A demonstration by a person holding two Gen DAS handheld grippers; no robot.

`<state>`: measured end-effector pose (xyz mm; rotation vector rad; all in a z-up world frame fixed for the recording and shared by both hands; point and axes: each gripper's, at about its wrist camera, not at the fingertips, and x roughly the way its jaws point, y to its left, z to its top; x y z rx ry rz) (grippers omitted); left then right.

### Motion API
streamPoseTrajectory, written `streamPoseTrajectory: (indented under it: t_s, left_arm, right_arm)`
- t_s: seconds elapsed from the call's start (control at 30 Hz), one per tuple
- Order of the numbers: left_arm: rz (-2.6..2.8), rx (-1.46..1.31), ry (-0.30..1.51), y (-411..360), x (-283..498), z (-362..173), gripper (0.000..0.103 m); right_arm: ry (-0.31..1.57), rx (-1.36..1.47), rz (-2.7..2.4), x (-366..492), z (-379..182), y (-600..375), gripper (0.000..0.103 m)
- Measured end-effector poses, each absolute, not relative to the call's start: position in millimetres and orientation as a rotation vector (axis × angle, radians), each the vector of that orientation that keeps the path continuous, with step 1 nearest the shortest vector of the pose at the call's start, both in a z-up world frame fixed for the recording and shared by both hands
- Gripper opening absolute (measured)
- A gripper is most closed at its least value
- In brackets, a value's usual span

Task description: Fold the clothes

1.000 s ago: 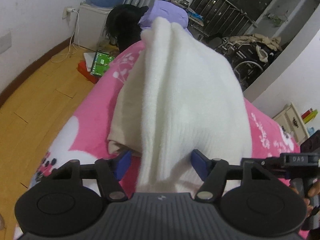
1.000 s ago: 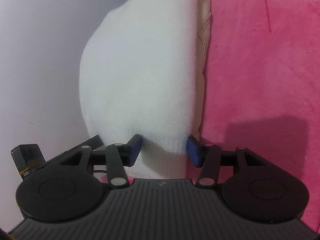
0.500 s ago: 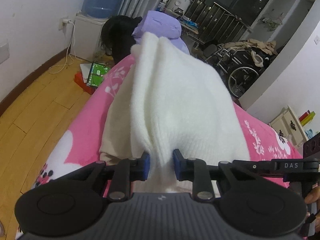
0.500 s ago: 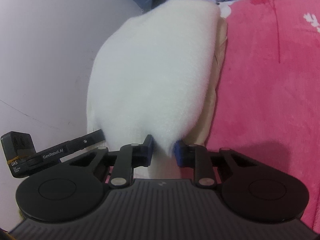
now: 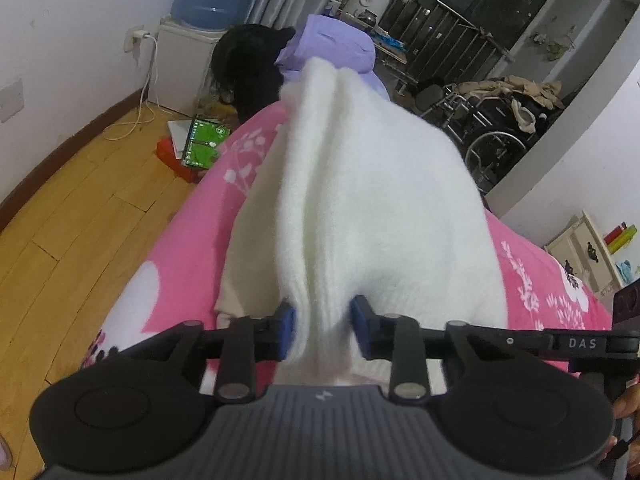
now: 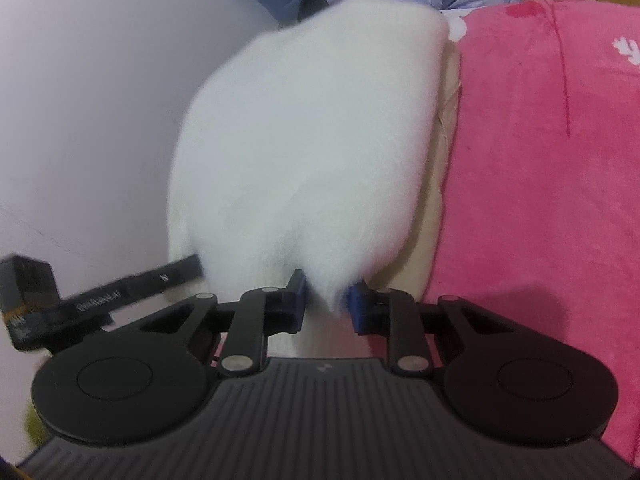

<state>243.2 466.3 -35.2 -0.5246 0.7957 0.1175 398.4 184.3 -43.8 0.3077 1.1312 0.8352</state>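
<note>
A white fluffy garment lies lengthwise on the pink bed cover. It also fills the right wrist view. My left gripper is shut on a bunched fold of its near edge. My right gripper is shut on another part of that edge, pinching a pointed tuft. A beige layer shows under the white fabric on its right side and also in the left wrist view. The other gripper's arm shows at the left.
A purple garment and a black garment lie at the bed's far end. A water dispenser stands by the wall. A tablet lies on the wooden floor. A wheelchair stands beyond the bed.
Both grippers closed from open onto the garment's near edge and hold it. The fabric has since lifted and shifted a little, and the right view is blurred by motion.
</note>
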Motion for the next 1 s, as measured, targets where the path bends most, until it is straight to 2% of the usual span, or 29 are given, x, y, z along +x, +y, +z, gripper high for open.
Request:
streamPoseTrajectory:
  t_s: [0.07, 0.13, 0.2, 0.37, 0.5, 0.63, 0.77, 1.0]
  left_arm:
    - [0.134, -0.516, 0.783, 468, 235, -31, 0.042]
    - [0.164, -0.481, 0.775, 471, 225, -24, 0.044]
    - [0.193, -0.448, 0.758, 472, 214, -16, 0.045]
    - [0.169, -0.312, 0.697, 450, 197, 11, 0.045]
    - [0.093, -0.262, 0.709, 424, 209, 10, 0.045]
    - [0.132, -0.189, 0.798, 410, 233, -14, 0.044]
    - [0.181, -0.312, 0.864, 429, 241, -32, 0.046]
    - [0.186, -0.241, 0.775, 420, 220, 2, 0.044]
  right_arm:
    - [1.138, 0.303, 0.833, 398, -44, 182, 0.025]
    - [1.156, 0.294, 0.831, 401, -39, 179, 0.032]
    - [1.146, 0.262, 0.823, 402, -31, 173, 0.034]
    - [1.005, 0.080, 0.858, 392, -1, 168, 0.034]
    - [0.941, -0.022, 0.938, 377, 4, 185, 0.028]
    - [0.964, -0.085, 0.936, 367, -18, 205, 0.026]
    - [0.969, -0.090, 0.911, 366, -30, 210, 0.025]
    - [0.991, -0.051, 0.886, 374, -25, 201, 0.026]
